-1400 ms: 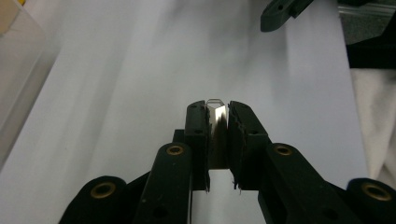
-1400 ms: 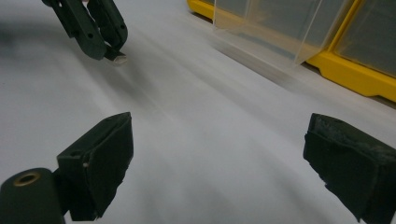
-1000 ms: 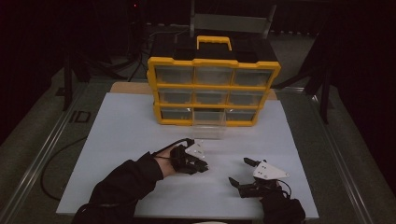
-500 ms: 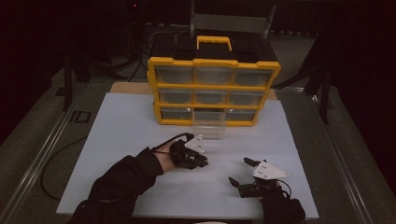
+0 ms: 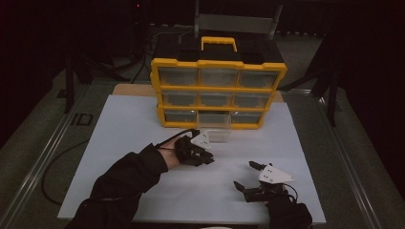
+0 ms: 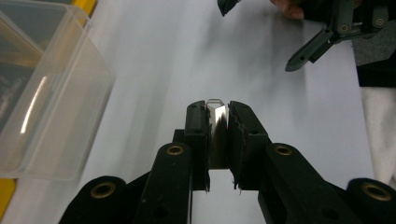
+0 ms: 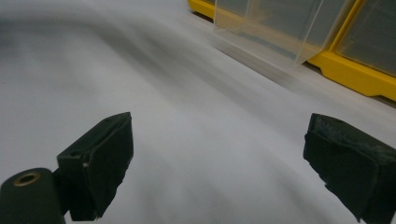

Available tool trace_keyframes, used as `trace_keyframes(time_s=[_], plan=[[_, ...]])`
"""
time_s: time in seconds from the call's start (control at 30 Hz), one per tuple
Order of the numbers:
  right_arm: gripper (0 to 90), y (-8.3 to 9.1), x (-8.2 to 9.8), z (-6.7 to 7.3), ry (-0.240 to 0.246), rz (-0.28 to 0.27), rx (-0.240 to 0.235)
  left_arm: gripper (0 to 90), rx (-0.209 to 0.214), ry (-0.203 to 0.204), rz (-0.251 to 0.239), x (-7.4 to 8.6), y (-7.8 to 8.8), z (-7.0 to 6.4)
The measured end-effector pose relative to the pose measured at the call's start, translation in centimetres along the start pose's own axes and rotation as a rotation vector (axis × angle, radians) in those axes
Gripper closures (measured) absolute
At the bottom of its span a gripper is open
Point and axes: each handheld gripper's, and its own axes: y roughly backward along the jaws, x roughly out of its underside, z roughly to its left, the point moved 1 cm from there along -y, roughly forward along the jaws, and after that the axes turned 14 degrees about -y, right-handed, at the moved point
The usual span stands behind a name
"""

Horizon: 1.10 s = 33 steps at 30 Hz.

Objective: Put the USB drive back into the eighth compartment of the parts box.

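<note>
While the left gripper [image 6: 218,116] sat clamped on a small metal clip [image 6: 216,115] at frame centre above the white surface [image 5: 143,124], the right gripper [image 5: 246,175] rested wide open and empty, lower right, near the pulled-out clear drawer [image 5: 215,136].

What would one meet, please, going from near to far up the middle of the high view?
Right tongs → left tongs → pulled-out clear drawer → yellow organizer → its handle.
</note>
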Motion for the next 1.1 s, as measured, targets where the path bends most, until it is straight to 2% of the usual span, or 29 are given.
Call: trace_keyframes(time_s=[0.67, 1.1], plan=[[8.7, -0.1, 0.0, 0.1, 0.004, -0.004, -0.002, 79.4, -0.037, 0.003, -0.021, -1.5, 1.7, 2.3], [8.7, -0.1, 0.0, 0.0, 0.007, 0.002, -0.003, 79.4, -0.075, 0.032, -0.026, -2.3, 2.4, 4.1]])
